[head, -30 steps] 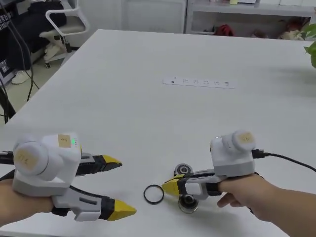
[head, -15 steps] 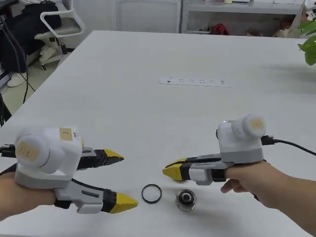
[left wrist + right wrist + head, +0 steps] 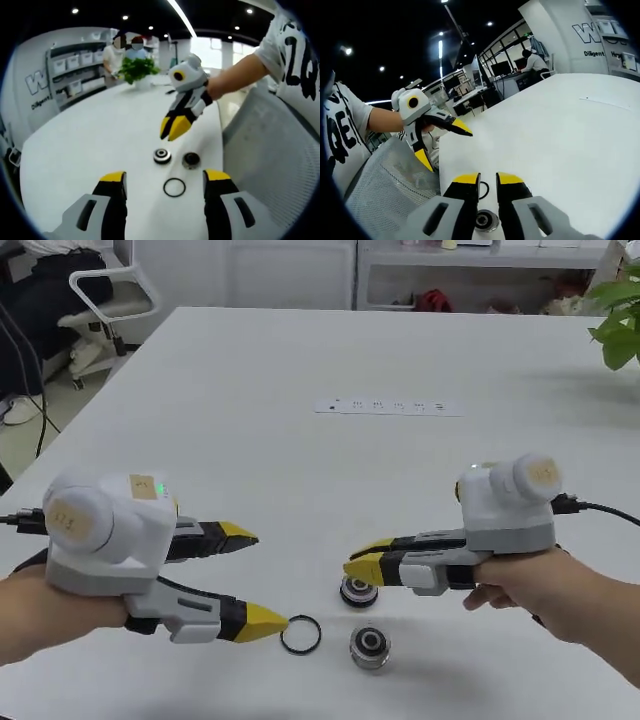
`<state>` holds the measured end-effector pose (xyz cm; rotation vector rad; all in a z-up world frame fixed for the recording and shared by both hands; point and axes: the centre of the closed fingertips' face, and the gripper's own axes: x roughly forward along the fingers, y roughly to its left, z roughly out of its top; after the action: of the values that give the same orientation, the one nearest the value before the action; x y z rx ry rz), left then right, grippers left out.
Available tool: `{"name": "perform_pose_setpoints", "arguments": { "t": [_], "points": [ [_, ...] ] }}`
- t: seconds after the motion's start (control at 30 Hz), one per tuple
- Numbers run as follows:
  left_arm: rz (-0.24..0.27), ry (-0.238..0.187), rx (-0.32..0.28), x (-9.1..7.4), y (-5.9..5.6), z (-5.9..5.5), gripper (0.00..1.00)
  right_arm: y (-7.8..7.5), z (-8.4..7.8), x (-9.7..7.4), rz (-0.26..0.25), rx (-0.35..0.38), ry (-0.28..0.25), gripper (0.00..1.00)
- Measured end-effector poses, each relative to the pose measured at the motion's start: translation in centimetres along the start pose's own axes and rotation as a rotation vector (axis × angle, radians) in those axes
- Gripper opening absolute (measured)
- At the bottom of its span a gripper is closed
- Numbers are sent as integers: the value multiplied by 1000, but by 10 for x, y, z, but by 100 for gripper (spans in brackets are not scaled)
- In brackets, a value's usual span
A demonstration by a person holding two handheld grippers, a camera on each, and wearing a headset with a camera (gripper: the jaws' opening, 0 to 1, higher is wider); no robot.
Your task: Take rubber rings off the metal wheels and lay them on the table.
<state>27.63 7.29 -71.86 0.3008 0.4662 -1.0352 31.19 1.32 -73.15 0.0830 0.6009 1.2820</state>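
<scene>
Yellow-tipped and spread wide, the left tongs (image 3: 262,578) hold nothing and hover low over the white worktop (image 3: 300,460). The lower tip sits just beside the black rubber ring (image 3: 301,635), though I cannot tell whether it touches. The ring lies flat and loose on the worktop. Near it stand two metal wheels, one (image 3: 359,590) right under the tips of the right tongs (image 3: 358,565) and the other (image 3: 370,647) closer to the person, beside the ring. The right tongs are only narrowly apart, grip nothing and hang just above the first wheel.

From the left gripper view, the left tongs (image 3: 165,177) frame the ring (image 3: 174,187) between their jaws, with both wheels (image 3: 162,156) (image 3: 191,160) beyond it and the right tongs (image 3: 172,127) pointing down at them. The right gripper view shows the slim gap between its own jaws (image 3: 488,179), a bit of ring (image 3: 482,190) and one wheel (image 3: 485,220) below them, and the left tongs (image 3: 445,146) opposite.

The head view takes in a power strip (image 3: 389,407) farther up the worktop.
</scene>
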Motion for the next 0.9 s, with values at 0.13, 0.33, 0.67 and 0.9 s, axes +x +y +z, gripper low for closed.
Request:
{"name": "perform_pose_setpoints", "arguments": {
  "t": [0.13,0.33,0.67,0.9],
  "points": [
    [5,-8,-4,4,6,4,62,-7,3,-7,-18,-2,-12,11],
    [11,-16,-15,10,12,8,60,-16,2,-15,-47,-9,-16,11],
    [11,-9,-27,21,18,7,58,-30,-12,-19,-85,-41,6,13],
    [2,-2,-33,33,19,7,57,-38,-26,-17,-98,-53,34,15]
  ]
}}
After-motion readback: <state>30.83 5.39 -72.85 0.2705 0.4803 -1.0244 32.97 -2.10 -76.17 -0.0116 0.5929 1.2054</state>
